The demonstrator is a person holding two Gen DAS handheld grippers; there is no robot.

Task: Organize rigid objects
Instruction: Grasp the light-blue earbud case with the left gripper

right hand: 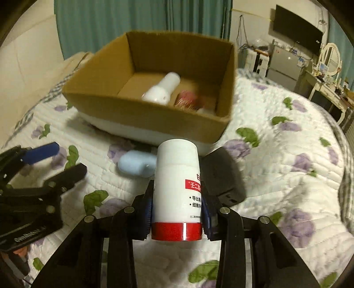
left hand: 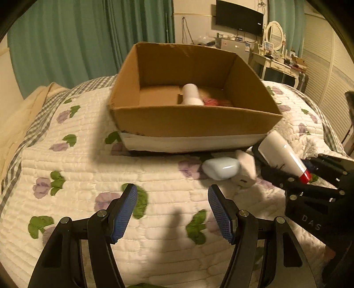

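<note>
An open cardboard box [left hand: 190,124] [right hand: 141,110] sits on the bed. It holds a white bottle [left hand: 191,95] [right hand: 161,88] and a red item [left hand: 215,102] [right hand: 187,99]. My right gripper [right hand: 178,212] is shut on a white tube with a red band [right hand: 177,188] [left hand: 282,157], held above the quilt in front of the box. My left gripper [left hand: 173,212] is open and empty over the quilt. A pale blue case [left hand: 221,168] [right hand: 137,164] and a white block [left hand: 245,168] lie by the box's front edge.
The quilt [left hand: 88,177] has purple flowers and green leaves. A black object [right hand: 223,177] lies right of the tube. Green curtains [left hand: 88,33], a wall TV [left hand: 239,17] and a dressing table [left hand: 278,59] stand behind the bed.
</note>
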